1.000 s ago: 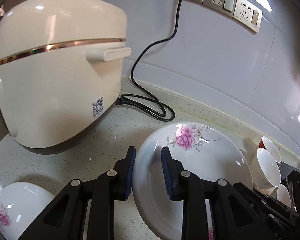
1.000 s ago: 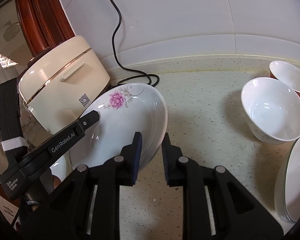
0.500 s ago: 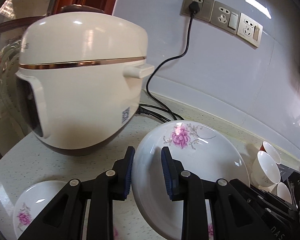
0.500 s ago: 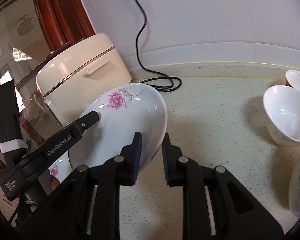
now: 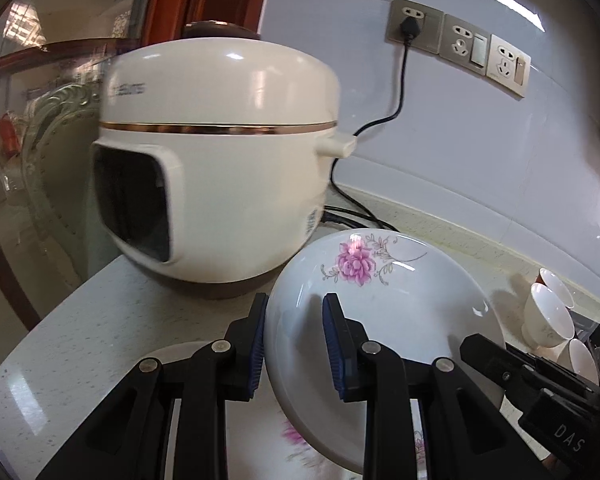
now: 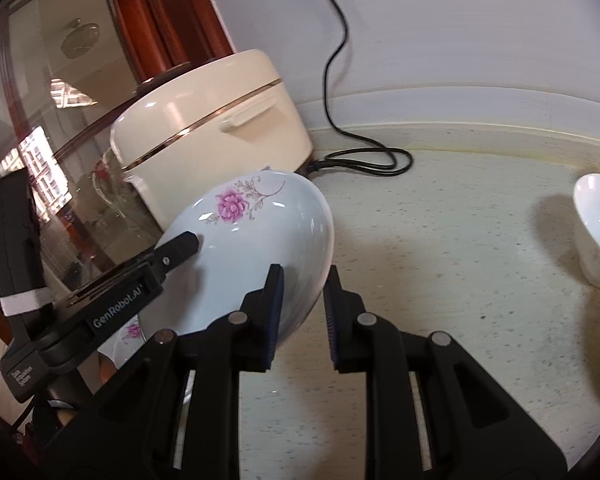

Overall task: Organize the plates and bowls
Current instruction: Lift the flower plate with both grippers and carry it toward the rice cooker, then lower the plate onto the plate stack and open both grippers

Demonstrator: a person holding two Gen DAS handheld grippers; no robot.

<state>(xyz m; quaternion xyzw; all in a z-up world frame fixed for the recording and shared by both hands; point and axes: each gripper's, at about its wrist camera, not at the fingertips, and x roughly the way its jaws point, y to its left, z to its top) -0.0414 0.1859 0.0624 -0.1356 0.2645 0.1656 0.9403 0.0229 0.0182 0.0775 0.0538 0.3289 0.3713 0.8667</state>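
We hold one flowered plate [image 5: 380, 304] tilted above the counter [image 6: 440, 240], near the rice cooker [image 5: 220, 168]: left gripper [image 5: 294, 344] and right gripper [image 6: 302, 312] each pinch its rim with narrow fingers.

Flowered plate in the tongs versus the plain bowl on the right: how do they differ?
The flowered plate is wide, shallow and carries a pink flower; the plain bowl is deep, narrow and unpatterned inside. The plate is held tilted above the counter; the bowl stands upright on it. Both are glossy white.
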